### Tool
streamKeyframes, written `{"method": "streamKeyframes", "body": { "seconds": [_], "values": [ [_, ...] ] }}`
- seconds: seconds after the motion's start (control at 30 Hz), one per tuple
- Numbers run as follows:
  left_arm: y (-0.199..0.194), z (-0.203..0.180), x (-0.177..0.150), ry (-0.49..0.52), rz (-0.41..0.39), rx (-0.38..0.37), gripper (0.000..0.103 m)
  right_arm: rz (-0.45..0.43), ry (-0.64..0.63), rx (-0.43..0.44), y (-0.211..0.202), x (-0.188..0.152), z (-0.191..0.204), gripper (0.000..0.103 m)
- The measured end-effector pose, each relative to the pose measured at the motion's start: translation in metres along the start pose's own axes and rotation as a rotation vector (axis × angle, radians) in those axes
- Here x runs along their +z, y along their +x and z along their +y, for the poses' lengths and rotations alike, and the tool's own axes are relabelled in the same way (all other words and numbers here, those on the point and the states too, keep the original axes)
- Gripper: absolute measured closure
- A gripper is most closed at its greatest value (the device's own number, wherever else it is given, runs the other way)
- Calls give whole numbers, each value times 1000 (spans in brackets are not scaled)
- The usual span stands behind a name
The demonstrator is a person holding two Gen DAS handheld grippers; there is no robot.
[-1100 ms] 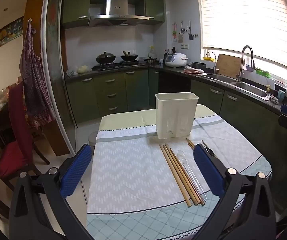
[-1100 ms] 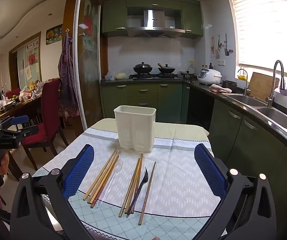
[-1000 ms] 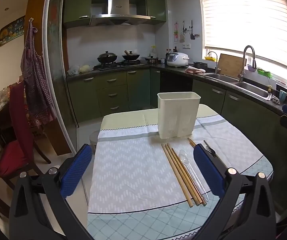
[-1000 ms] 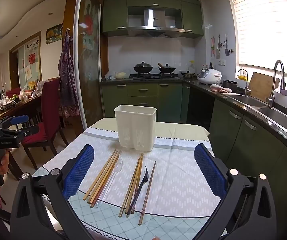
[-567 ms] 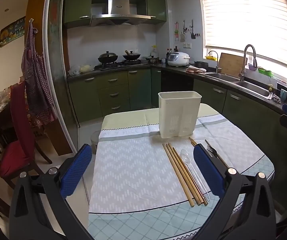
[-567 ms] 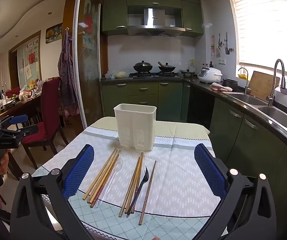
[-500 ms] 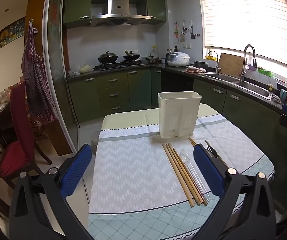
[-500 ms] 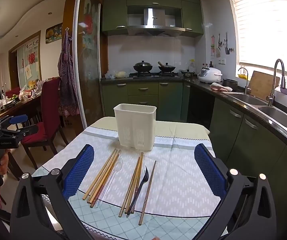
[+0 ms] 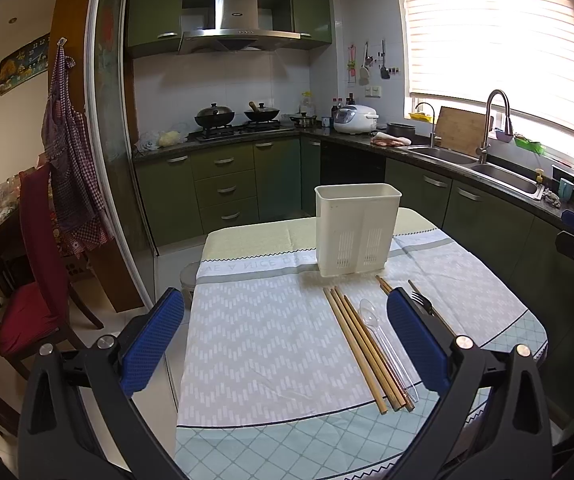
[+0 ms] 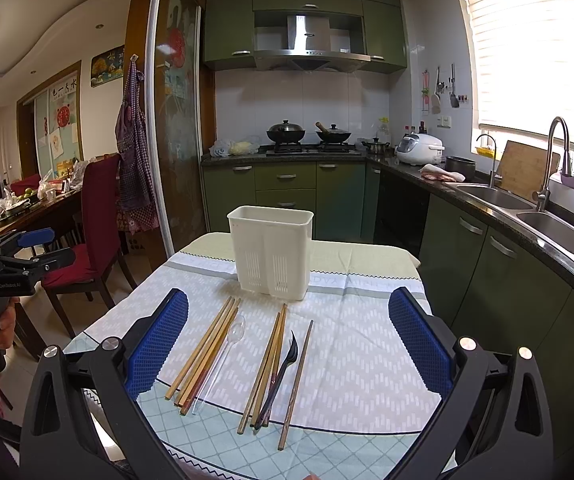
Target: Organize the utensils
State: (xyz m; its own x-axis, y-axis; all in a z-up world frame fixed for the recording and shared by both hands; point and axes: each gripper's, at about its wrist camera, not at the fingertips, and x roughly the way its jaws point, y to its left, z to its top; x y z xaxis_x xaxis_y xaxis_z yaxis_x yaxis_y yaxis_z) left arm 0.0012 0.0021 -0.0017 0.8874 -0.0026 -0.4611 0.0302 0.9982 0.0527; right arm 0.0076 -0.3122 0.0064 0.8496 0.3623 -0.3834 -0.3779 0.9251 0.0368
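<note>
A white two-compartment utensil holder [image 9: 357, 230] [image 10: 271, 254] stands upright at the far middle of the table. In front of it lie a bundle of wooden chopsticks [image 9: 361, 342] [image 10: 205, 354], a clear plastic spoon [image 9: 383, 340] [image 10: 223, 358], a second group of chopsticks [image 10: 267, 364], a black fork [image 10: 281, 372] and a single dark chopstick [image 10: 297, 380]. My left gripper [image 9: 285, 342] is open and empty, held above the table's near left side. My right gripper [image 10: 287, 344] is open and empty, held above the utensils.
The table wears a patterned cloth [image 9: 263, 332]. Green cabinets and a sink counter [image 10: 527, 216] run along the right. A red chair [image 9: 35, 280] and a dining table [image 10: 35, 212] stand at the left. A glass sliding door [image 10: 175, 120] is beyond the table.
The left gripper has drifted slightly, so the holder and utensils sit a little further right in its view. The right gripper has barely moved. Both stay open.
</note>
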Motion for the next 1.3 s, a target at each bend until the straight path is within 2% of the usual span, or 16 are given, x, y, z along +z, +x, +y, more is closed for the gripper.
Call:
{"method": "streamKeyframes", "body": {
  "seconds": [1.3],
  "values": [
    [1,-1,-5,2,3,-4,6,5,2,-1,3,-2,0,4]
  ]
}}
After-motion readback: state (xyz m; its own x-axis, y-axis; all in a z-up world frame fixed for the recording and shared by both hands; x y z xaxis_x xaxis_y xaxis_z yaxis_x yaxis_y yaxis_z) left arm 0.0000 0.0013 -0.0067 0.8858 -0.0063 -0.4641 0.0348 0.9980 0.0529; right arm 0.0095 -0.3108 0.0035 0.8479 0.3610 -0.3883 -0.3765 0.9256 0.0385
